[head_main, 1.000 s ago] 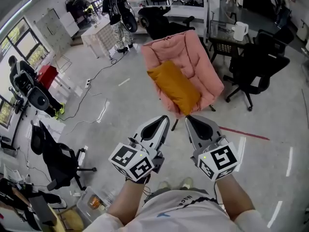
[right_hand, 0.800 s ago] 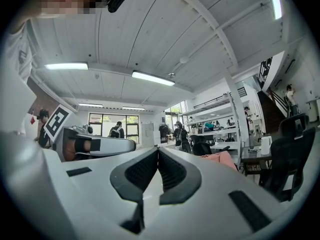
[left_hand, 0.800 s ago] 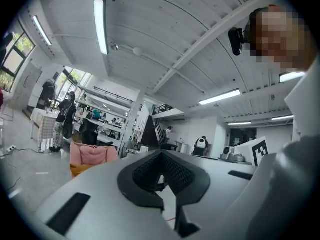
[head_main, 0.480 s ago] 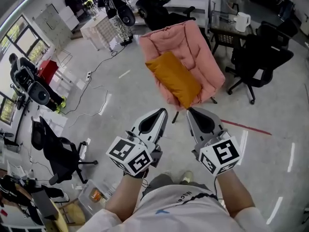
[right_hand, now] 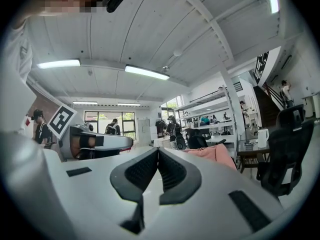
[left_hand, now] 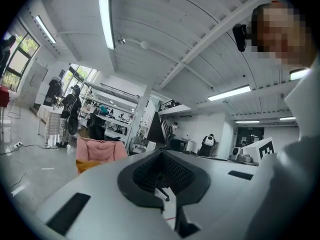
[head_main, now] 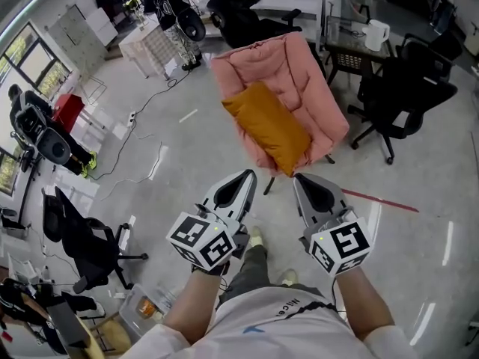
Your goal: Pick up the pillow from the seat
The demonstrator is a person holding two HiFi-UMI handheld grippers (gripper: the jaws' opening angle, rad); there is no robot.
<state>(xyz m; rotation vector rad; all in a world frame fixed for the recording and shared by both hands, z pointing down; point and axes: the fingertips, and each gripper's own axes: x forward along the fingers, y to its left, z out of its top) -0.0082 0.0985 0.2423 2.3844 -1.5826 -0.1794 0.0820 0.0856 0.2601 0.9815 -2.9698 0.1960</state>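
An orange pillow (head_main: 269, 128) lies on the seat of a pink padded chair (head_main: 299, 81) ahead of me on the grey floor. My left gripper (head_main: 248, 175) and right gripper (head_main: 300, 178) are held side by side at waist height, short of the chair's front edge, both shut with nothing between the jaws. In the left gripper view the pink chair (left_hand: 99, 149) and a strip of the orange pillow (left_hand: 87, 165) show far off at the left. The right gripper view catches only the chair's pink top edge (right_hand: 212, 153) past its shut jaws.
Black office chairs stand at right (head_main: 400, 99) and at lower left (head_main: 86, 245). A small table with a white kettle (head_main: 374, 32) is behind the pink chair. Cables trail across the floor at left. People stand by shelves at the back (head_main: 176, 6). A red line (head_main: 378, 199) marks the floor.
I have stepped forward a little: one foot now shows between the grippers, and the chair and pillow sit slightly nearer and lower in the head view. Both grippers keep their pose.
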